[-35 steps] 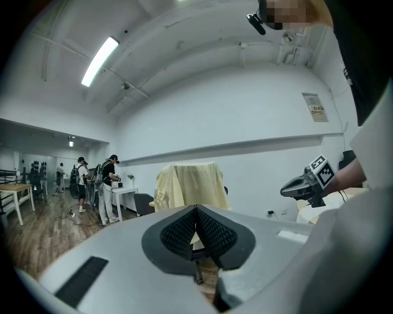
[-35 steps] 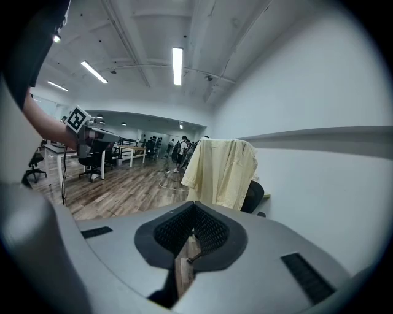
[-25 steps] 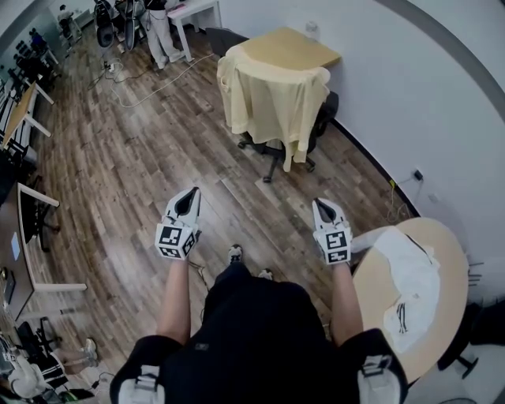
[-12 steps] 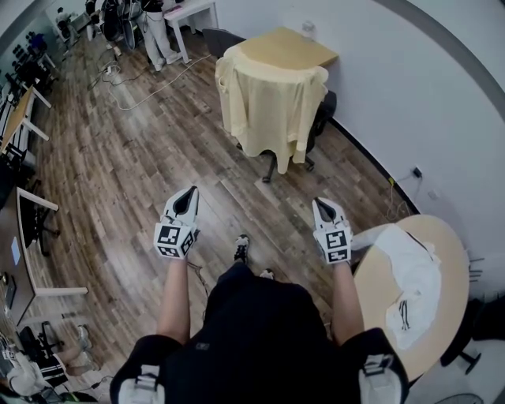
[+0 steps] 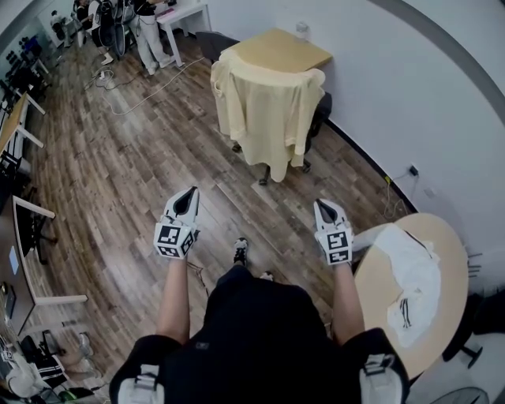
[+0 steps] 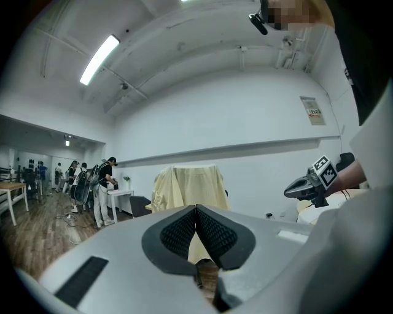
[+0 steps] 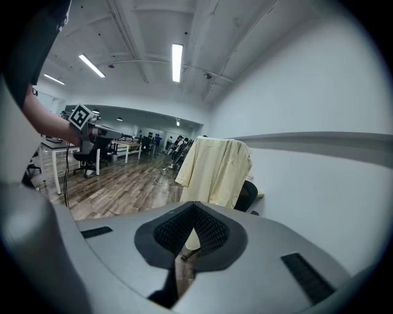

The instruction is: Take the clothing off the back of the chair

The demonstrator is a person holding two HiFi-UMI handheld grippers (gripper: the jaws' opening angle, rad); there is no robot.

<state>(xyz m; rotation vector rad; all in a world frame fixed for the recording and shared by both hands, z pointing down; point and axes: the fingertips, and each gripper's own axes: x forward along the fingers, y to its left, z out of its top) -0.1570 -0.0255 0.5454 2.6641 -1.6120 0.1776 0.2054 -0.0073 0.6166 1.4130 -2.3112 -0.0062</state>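
A pale yellow shirt (image 5: 268, 106) hangs over the back of a black office chair (image 5: 318, 114) by the white wall; it also shows as the yellow shirt (image 6: 187, 187) in the left gripper view and the yellow shirt (image 7: 215, 170) in the right gripper view. Both grippers are held at chest height, well short of the chair. My left gripper (image 5: 188, 198) is shut with nothing in it, its pads (image 6: 206, 230) pressed together. My right gripper (image 5: 325, 208) is also shut and empty, pads (image 7: 206, 231) meeting.
A wooden desk (image 5: 278, 49) stands behind the chair. A round wooden table (image 5: 442, 260) with white cloth (image 5: 414, 280) is at my right. People stand at a white table (image 5: 177, 12) far back left. More desks (image 5: 20, 118) line the left side.
The chair and shirt have shifted slightly left and nearer in the head view as I step toward them. Both grippers stay shut and keep their place before me.
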